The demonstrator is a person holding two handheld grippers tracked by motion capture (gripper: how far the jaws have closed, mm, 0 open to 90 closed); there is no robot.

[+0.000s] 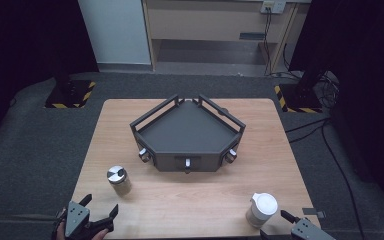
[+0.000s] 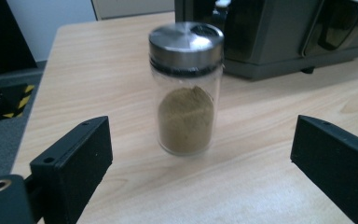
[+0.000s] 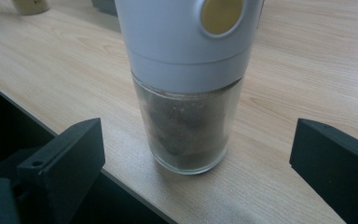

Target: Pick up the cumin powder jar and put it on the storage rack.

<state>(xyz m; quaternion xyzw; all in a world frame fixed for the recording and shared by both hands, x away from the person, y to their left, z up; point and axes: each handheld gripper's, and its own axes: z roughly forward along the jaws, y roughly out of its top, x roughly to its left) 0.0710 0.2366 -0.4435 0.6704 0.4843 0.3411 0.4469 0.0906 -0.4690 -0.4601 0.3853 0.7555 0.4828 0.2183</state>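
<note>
Spice jar (image 1: 118, 179) — glass, steel cap, brown powder to about half; it stands upright on the near-left part of the wooden table (image 1: 180, 200), just ahead of our left gripper (image 1: 100, 206). In the left gripper view the jar (image 2: 186, 88) sits centred between the two black jaws but farther on, clear of both; its long axis is vertical, so we judge a straight level advance would bring the jaws to either side of the glass. Left gripper: jaws spread wide, nothing held.

Grinder (image 1: 262, 209) — white top, glass base with dark contents, upright near the table's front-right edge. Our right gripper (image 1: 286, 216) is just beside it, jaws likewise wide and empty; in the right gripper view the grinder (image 3: 189, 93) looms close between them, untouched.

Each hand is nearest its own vessel.

Grey corner rack (image 1: 187, 135) — empty tray, railed, mid-table, well apart from both.

Surface: pale wood, bare elsewhere. Room: dark carpet, stand bases with hazard tape, cables at right.
</note>
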